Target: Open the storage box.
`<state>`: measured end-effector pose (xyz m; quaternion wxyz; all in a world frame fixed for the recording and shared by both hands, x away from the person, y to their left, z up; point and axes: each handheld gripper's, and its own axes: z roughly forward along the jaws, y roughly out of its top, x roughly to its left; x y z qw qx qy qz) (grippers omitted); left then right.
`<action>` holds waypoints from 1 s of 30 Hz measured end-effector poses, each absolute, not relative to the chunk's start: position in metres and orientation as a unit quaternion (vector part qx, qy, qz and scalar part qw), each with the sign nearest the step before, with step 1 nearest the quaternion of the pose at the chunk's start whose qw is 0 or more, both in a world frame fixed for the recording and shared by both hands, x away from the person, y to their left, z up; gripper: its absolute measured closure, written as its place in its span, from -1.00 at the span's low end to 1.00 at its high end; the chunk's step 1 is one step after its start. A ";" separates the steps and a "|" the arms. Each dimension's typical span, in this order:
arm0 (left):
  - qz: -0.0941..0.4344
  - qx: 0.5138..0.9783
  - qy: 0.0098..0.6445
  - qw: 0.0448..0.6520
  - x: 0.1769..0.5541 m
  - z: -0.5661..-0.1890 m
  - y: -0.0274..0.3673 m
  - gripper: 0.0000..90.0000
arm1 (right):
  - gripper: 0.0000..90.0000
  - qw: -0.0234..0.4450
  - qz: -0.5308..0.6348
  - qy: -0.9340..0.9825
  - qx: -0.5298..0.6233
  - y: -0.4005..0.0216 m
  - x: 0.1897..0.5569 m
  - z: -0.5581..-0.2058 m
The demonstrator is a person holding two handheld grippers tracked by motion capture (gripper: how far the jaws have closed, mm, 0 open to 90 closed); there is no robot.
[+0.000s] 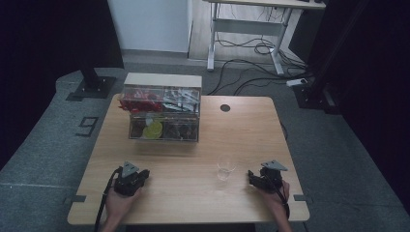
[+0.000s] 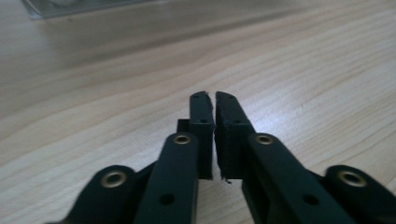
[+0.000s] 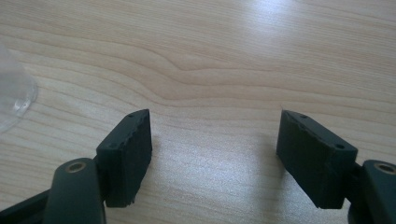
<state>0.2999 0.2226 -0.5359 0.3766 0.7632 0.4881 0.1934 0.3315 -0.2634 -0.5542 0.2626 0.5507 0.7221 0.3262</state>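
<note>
My left gripper (image 1: 143, 173) rests low over the wooden table (image 1: 188, 198) near its front left. In the left gripper view, my left gripper (image 2: 214, 96) has its black jaws shut together with nothing between them. My right gripper (image 1: 251, 175) sits at the front right, just right of a clear plastic cup (image 1: 226, 169). In the right gripper view, my right gripper (image 3: 215, 130) stands open over bare wood, and the cup (image 3: 11, 93) shows at the left edge. A person's hand holds each gripper.
A clear drawer cabinet (image 1: 163, 107) with red, yellow and dark contents stands at the table's back left. A round dark hole (image 1: 225, 108) lies in the tabletop to its right. Cables and a desk frame (image 1: 249, 34) are on the floor beyond.
</note>
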 end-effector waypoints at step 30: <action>0.197 0.754 0.495 0.385 0.340 -0.511 0.235 1.00 | -0.36 0.257 0.329 0.715 0.561 -0.267 0.328 -0.554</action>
